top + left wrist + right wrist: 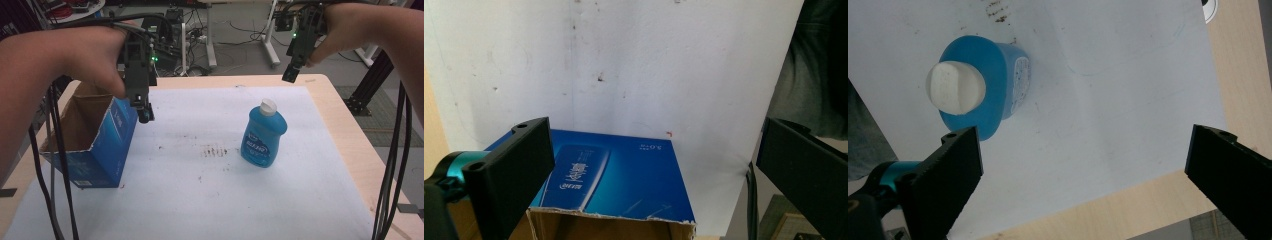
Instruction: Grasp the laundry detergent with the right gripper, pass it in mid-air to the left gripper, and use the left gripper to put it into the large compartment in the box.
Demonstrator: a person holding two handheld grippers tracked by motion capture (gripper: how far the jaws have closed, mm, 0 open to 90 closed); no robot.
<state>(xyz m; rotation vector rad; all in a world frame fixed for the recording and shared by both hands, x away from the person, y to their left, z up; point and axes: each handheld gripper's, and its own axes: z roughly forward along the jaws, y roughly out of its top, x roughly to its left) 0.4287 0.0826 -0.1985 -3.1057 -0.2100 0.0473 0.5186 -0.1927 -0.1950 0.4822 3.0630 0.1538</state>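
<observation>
Blue bottle (263, 134) with white cap (268, 106) standing upright on the white-covered worktop (210, 200), right of centre, its long axis vertical. The right hand-held gripper (291, 75) hangs above and beyond it, jaws spread wide and empty; in the right gripper view the cap lies off toward one jaw, not between the two. The left hand-held gripper (144, 114), likewise released and empty, hovers over the near edge of the open blue carton (95, 145) (well apart from the bottle). The right hand is judged the nearer for a grasp.
</observation>
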